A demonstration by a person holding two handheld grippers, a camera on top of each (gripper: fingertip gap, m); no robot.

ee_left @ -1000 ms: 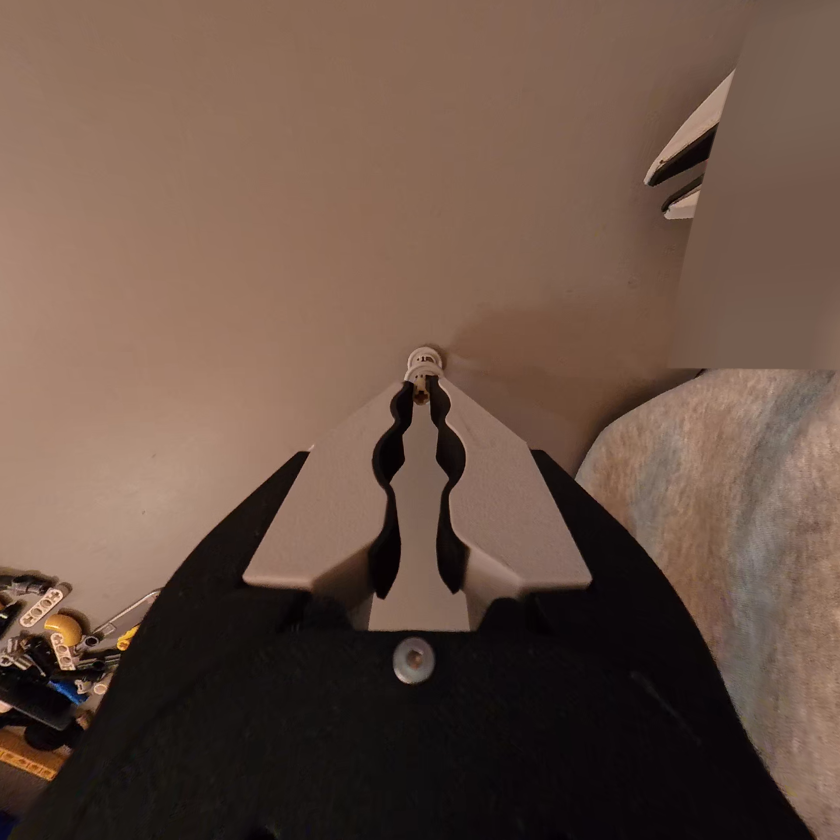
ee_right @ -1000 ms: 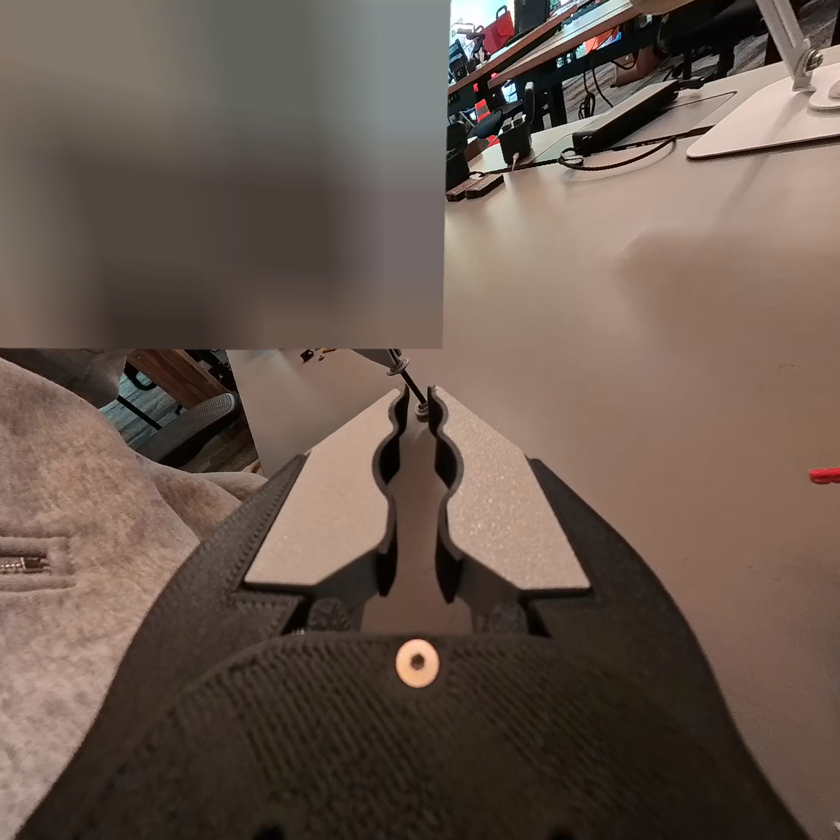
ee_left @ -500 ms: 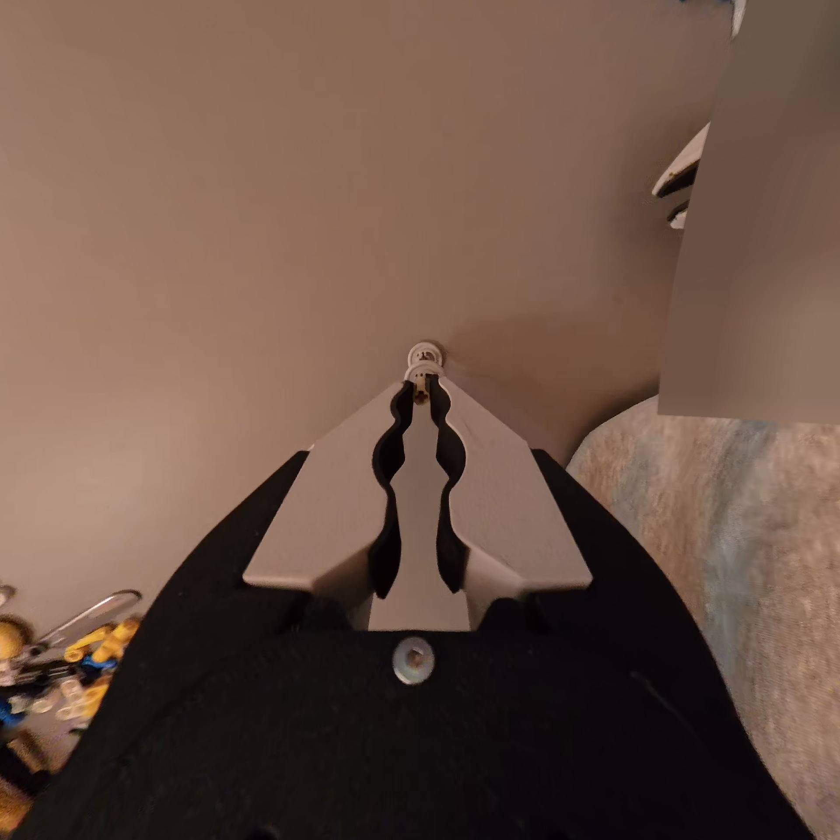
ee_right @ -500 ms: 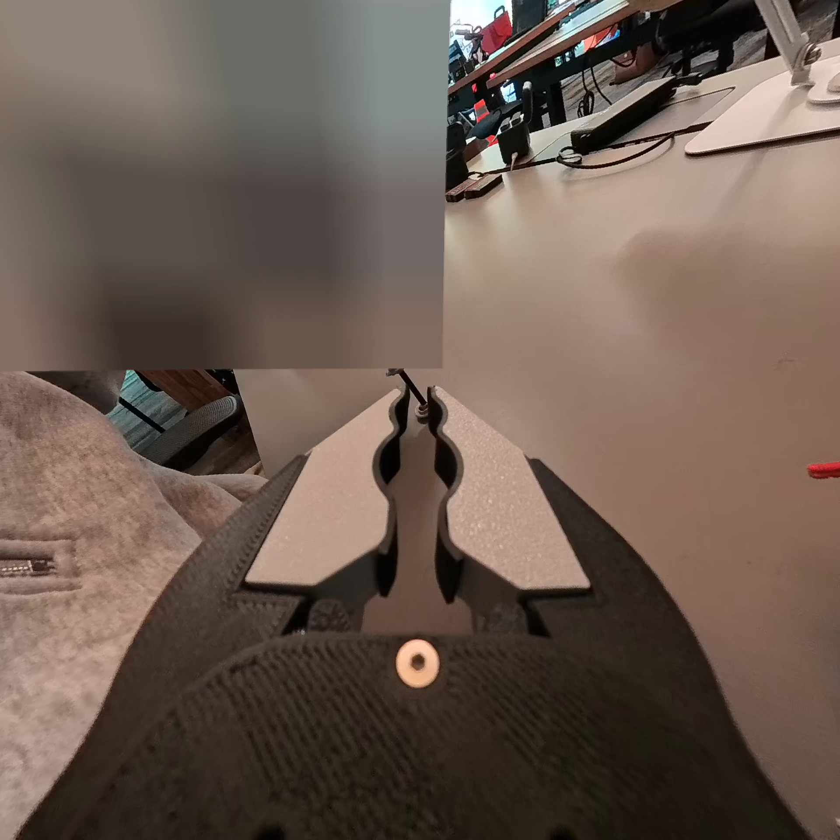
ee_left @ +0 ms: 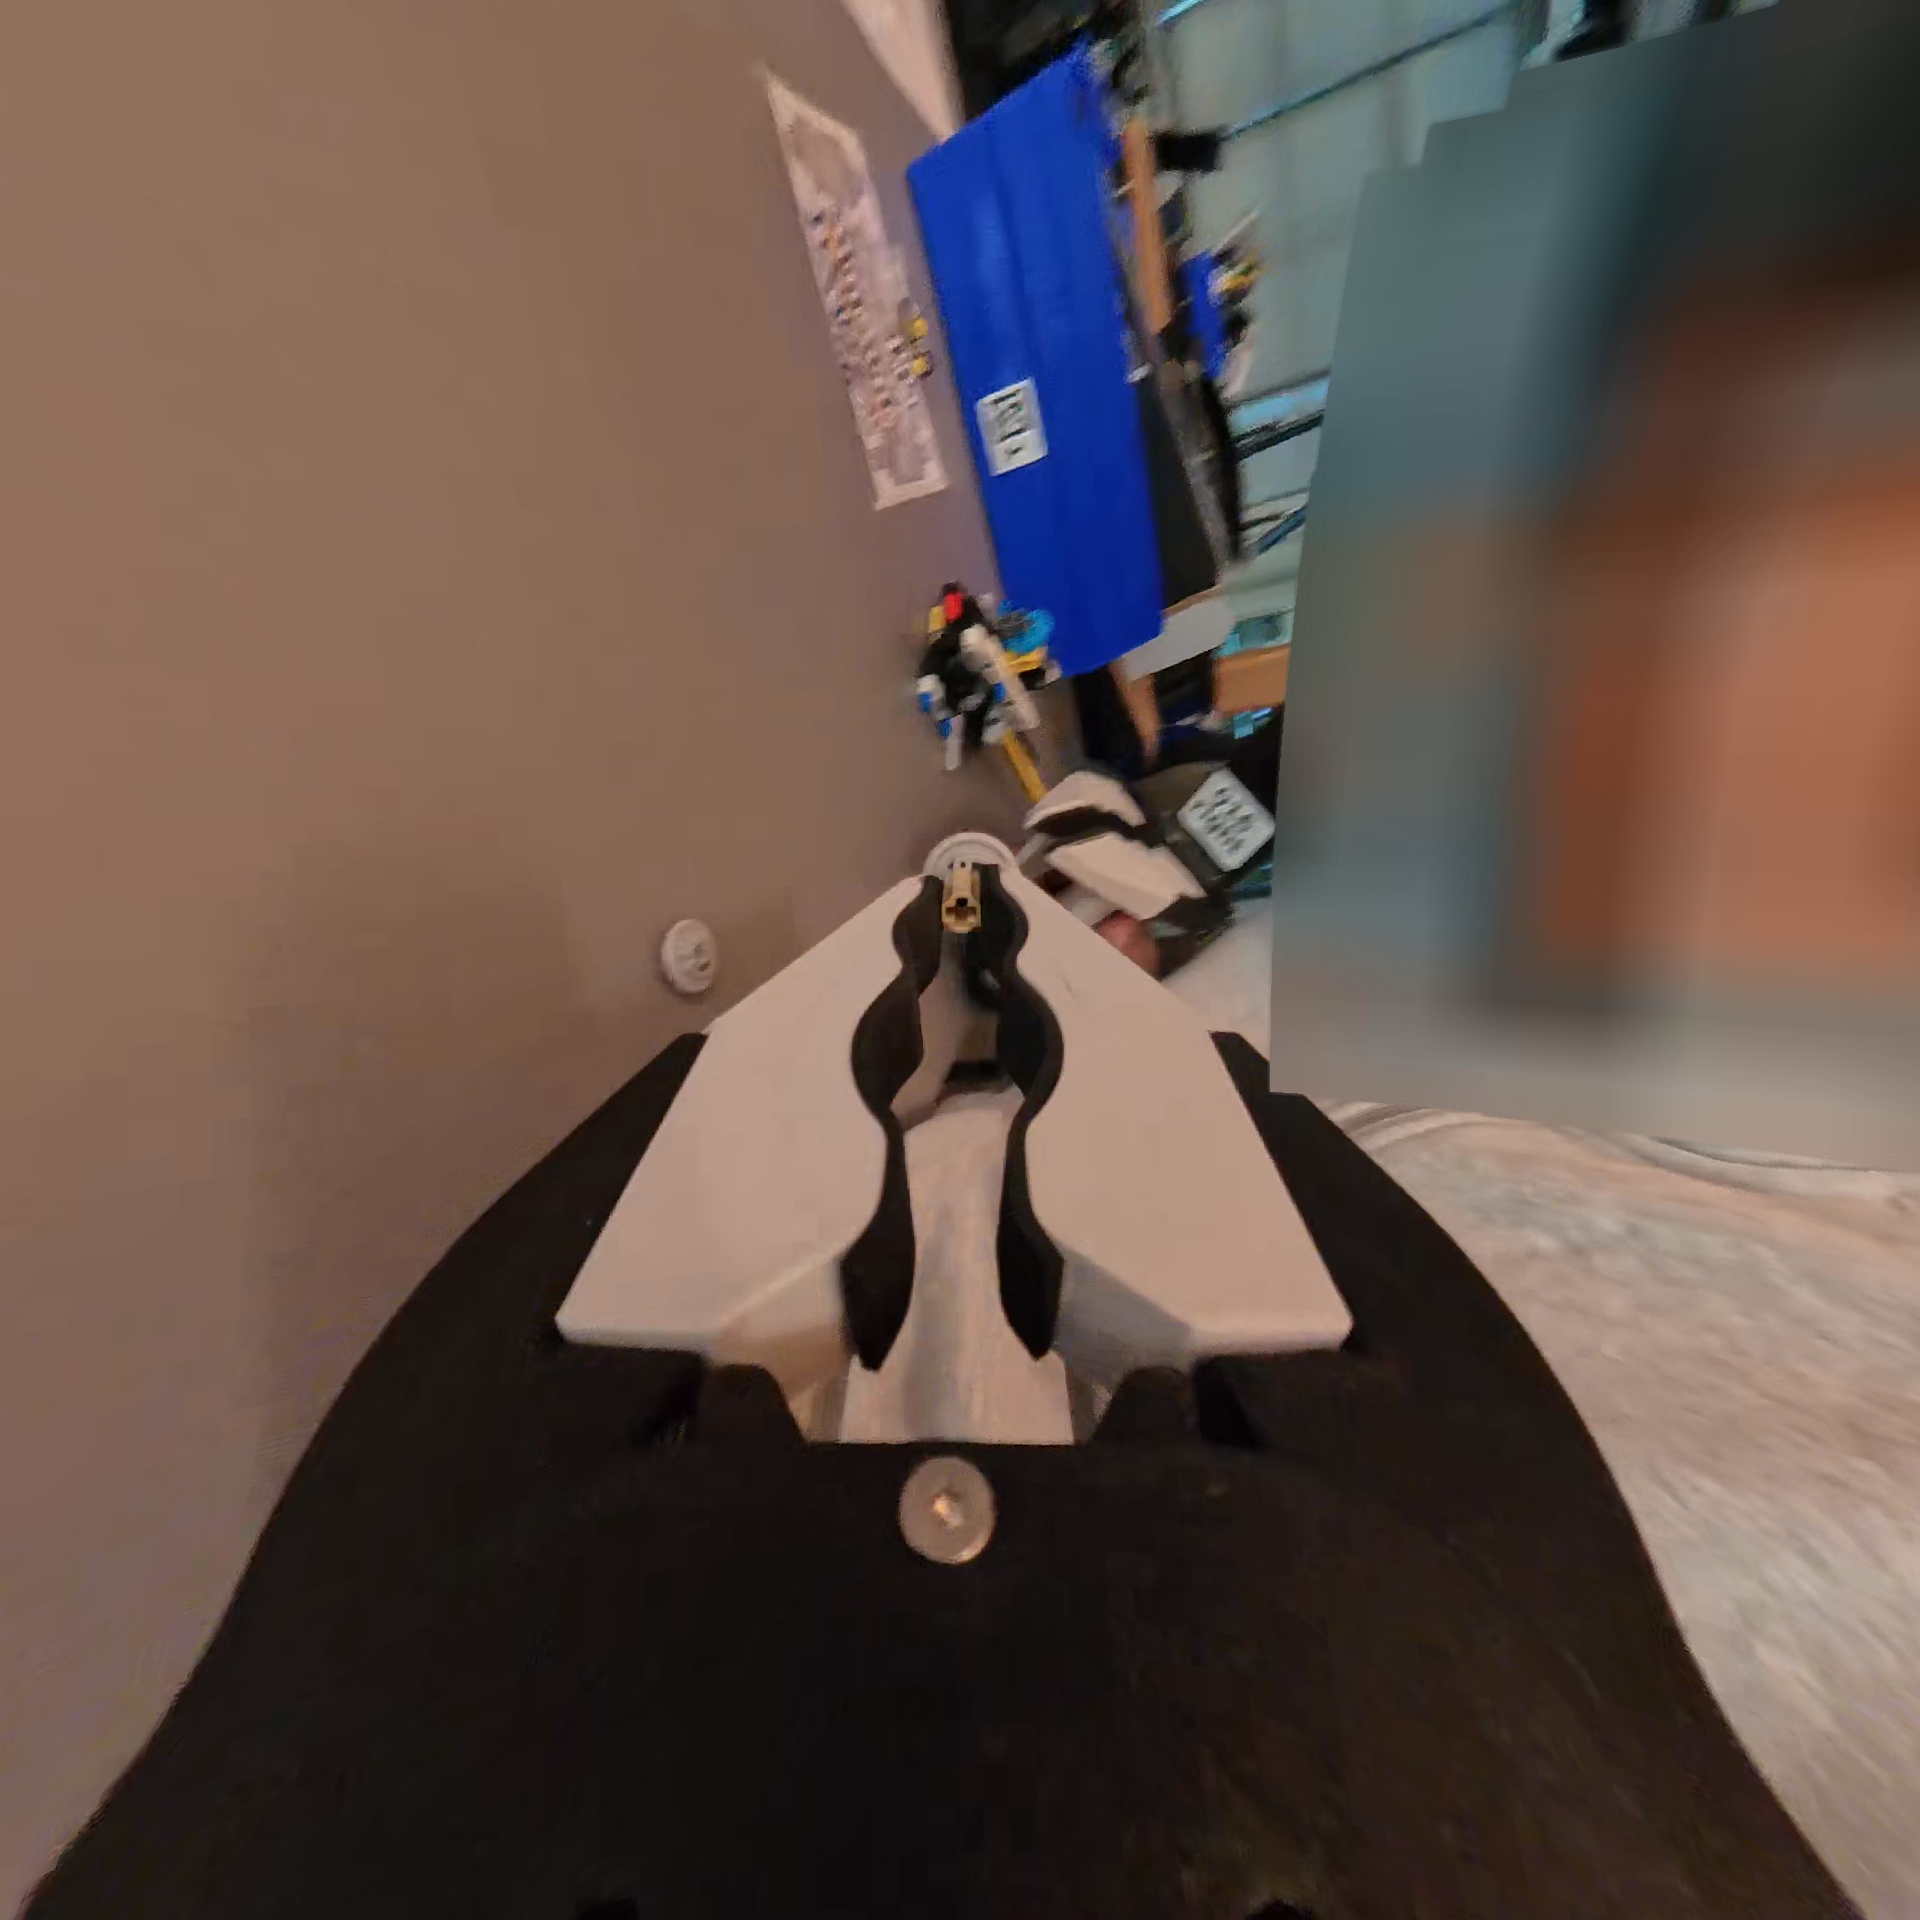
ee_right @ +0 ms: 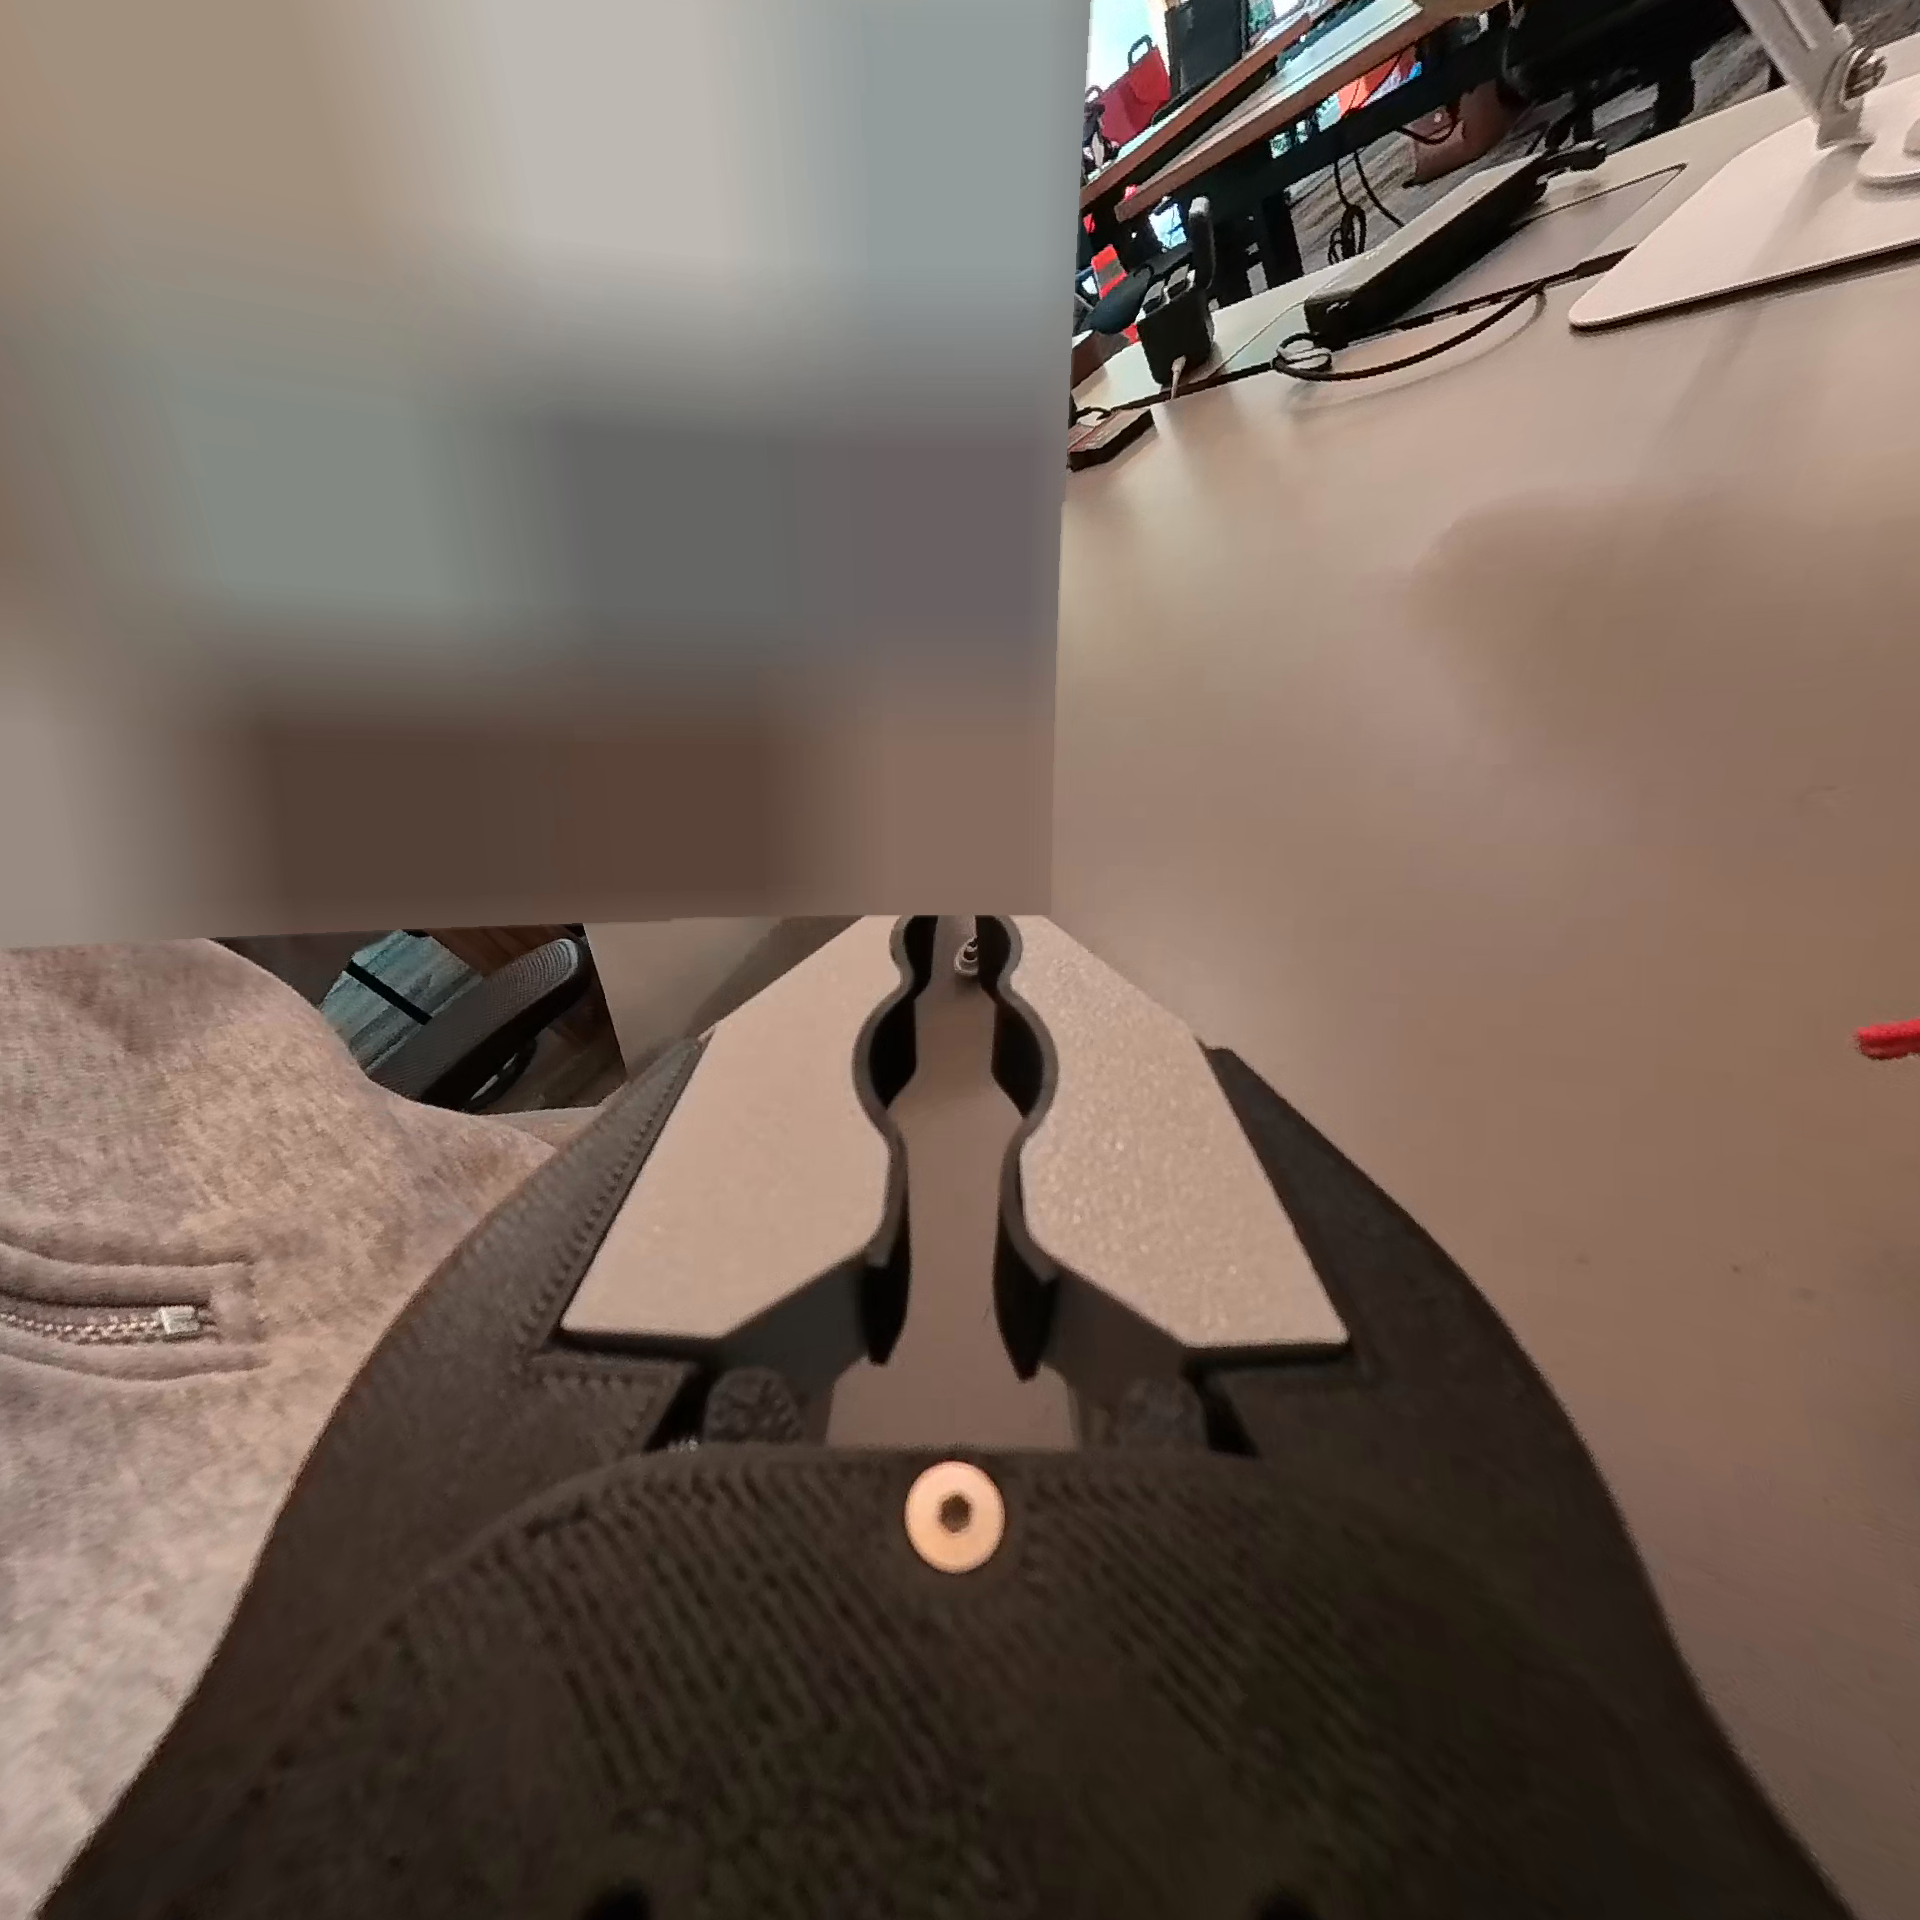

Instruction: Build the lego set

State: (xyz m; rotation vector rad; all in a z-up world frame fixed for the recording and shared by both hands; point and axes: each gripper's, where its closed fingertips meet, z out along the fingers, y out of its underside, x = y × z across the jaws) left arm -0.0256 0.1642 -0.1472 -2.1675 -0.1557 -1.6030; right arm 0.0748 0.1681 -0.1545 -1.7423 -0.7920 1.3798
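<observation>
Lego piece: a small tan axle piece with a pale grey round part at its far end sits pinched at the very tips of the left gripper, held above the table.
Left gripper: jaws narrowed onto the tan piece, the wavy black inner edges close together.
Right gripper: jaws narrow, with a small grey part just showing between the tips; the blurred patch covers the tips, so I cannot tell whether they grip it.
Loose part: a light grey round piece lies on the table left of the left gripper's tips.
Partial build: a black, white, blue and yellow lego cluster stands near the table's edge.
Paper: a printed sheet lies flat on the table beyond it.
Blue box: beside the sheet.
Clothing: grey fleece with a zip pocket shows at lower left of the right wrist view.
Red item: at the right edge on the table, too small to identify.
</observation>
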